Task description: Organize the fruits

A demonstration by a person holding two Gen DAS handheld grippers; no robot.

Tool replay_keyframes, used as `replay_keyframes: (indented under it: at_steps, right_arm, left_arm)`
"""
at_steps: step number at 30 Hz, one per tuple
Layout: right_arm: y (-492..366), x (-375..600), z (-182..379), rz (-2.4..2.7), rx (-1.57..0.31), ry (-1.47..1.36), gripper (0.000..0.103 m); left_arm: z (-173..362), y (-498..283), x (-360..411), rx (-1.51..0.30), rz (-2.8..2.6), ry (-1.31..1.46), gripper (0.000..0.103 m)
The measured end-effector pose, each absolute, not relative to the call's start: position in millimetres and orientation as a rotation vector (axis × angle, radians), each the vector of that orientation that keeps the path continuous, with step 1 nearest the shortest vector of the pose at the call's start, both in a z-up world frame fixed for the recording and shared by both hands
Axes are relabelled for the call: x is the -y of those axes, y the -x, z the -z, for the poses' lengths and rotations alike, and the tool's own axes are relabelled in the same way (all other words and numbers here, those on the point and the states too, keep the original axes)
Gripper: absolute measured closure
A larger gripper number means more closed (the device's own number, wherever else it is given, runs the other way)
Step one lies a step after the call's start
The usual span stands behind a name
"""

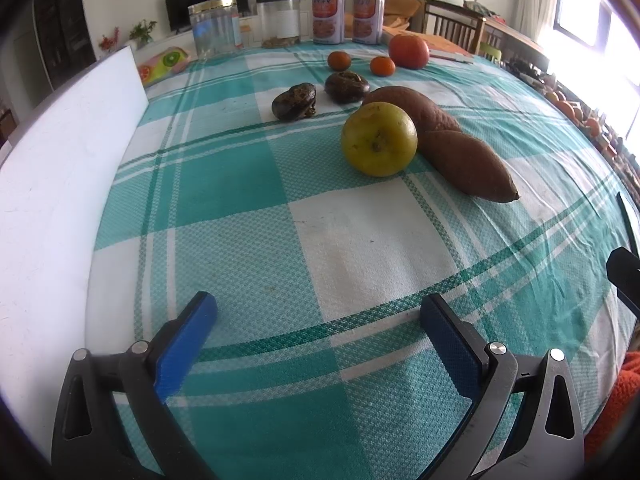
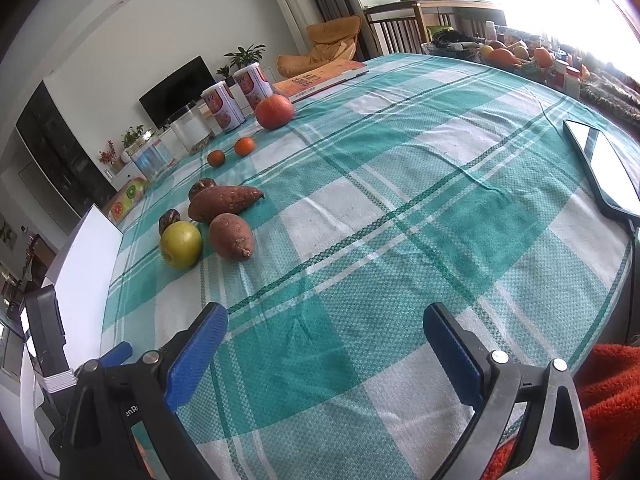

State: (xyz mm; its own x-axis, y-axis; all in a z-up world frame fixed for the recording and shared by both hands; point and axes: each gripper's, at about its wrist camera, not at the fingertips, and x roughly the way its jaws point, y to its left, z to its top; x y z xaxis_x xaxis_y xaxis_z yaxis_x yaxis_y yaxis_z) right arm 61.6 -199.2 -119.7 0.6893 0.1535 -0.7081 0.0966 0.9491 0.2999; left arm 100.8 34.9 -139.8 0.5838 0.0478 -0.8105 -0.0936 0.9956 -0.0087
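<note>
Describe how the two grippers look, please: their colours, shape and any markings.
Both match: the left gripper and the right gripper have black plastic frames with triangular cut-outs, silver round pivot pins and flat blue textured pads on the fingers. The right one bears partly hidden white lettering on its body. Orange-red fleecy fabric shows at the lower right.

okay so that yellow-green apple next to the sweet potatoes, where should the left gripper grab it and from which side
Grip the yellow-green apple across its widest middle. Come in from the near, open side with the left gripper, whose jaws are already wide apart. One finger would probably go on its bare left flank; the other has to slip into the tight spot where the near sweet potato lies against or very near its right.
</note>
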Motion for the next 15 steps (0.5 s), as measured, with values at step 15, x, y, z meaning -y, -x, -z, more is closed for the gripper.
replay_keyframes:
  at_steps: [15]
  right_arm:
    - [-57,195,78,0.04,-0.619,-0.137,0.0]
  left_arm:
    - [140,-101,-35,-0.945,-0.084,0.052,0.001]
